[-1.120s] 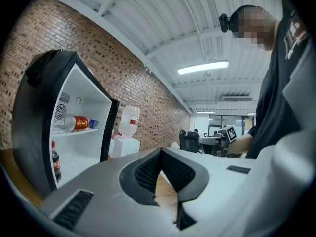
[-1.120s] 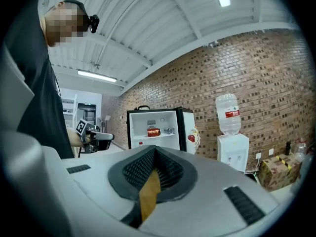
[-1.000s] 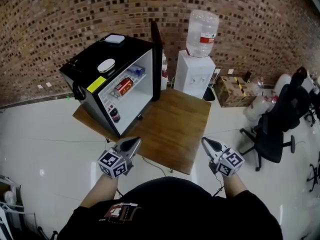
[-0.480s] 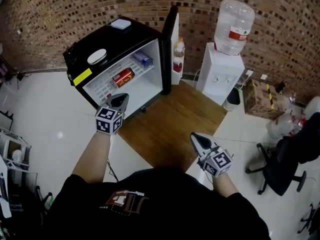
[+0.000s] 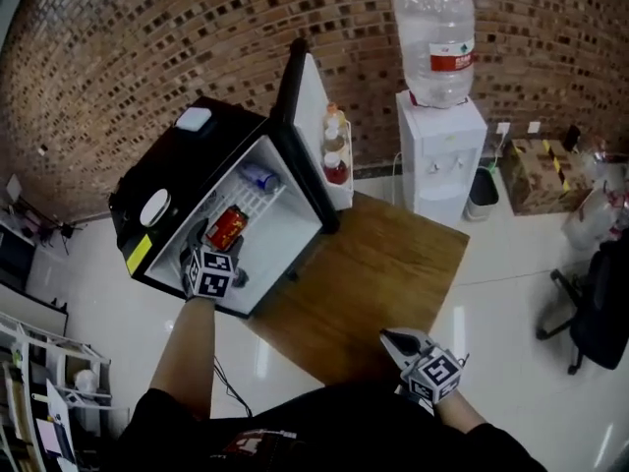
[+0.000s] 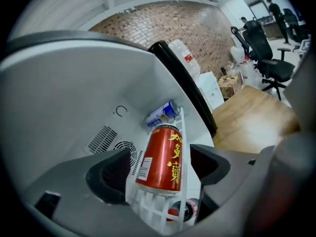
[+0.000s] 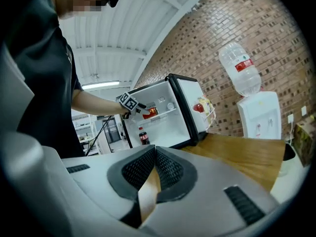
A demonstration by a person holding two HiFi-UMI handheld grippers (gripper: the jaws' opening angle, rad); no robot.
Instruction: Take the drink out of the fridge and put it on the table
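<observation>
A red drink can (image 6: 160,157) lies on the white wire shelf inside the open black mini fridge (image 5: 167,180). My left gripper (image 6: 160,168) is inside the fridge with its jaws opening. The can lies between them and the pads do not press on it. In the head view the left gripper (image 5: 203,239) sits just left of the can (image 5: 226,228). My right gripper (image 5: 391,339) is shut and empty, over the near edge of the wooden table (image 5: 393,264). The right gripper view shows its tips (image 7: 154,157) closed, with the can (image 7: 150,112) far off.
A blue can (image 5: 257,176) lies further back on the shelf. A dark bottle (image 7: 143,137) stands on the fridge floor. Bottles (image 5: 334,150) fill the open door's rack. A water dispenser (image 5: 437,146), a cardboard box (image 5: 539,170) and an office chair (image 5: 600,303) stand to the right.
My left gripper has reached forward into the fridge up to the red can, and its jaws have opened. The right gripper has dropped back toward the table's near edge, still shut.
</observation>
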